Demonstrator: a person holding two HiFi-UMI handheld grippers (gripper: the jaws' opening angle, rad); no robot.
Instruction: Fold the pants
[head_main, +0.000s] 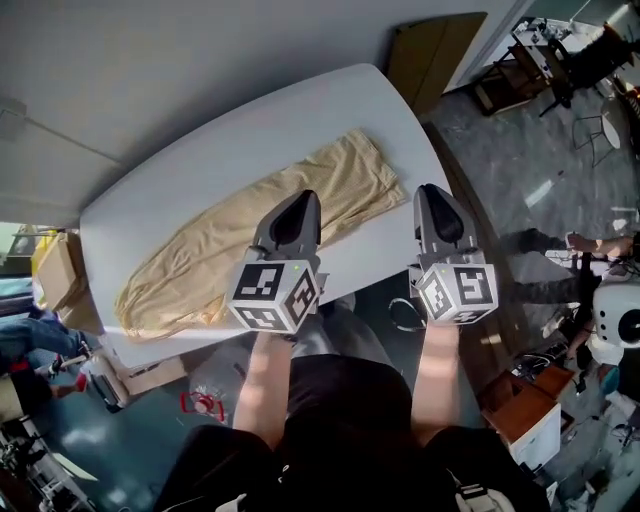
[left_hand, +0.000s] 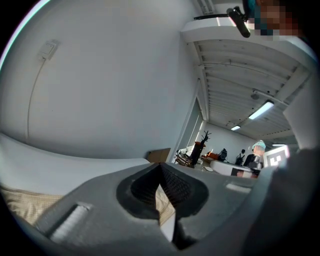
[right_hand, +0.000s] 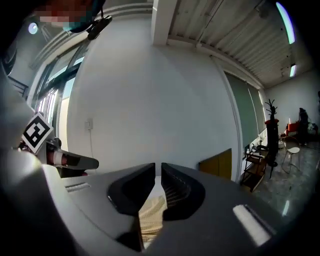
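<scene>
Pants (head_main: 200, 262) lie flat below the left gripper (head_main: 298, 203), its jaws closed and empty; the right gripper (head_main: 432, 193) is barely open, empty.

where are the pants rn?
Head view: the tan pants lie spread diagonally across the white table, lower left to upper right, with the left tool over their middle.

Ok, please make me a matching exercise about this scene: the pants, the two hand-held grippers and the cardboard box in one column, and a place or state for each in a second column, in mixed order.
Column one:
1. beige fabric pants
2. left hand-held gripper
3. right hand-held gripper
4. brown cardboard box

Column two:
A. jaw tips a little apart
B. stretched out on the white table
C. off the table, beside its end
D. jaw tips together

Pairs: 1-B, 2-D, 3-A, 4-C
</scene>
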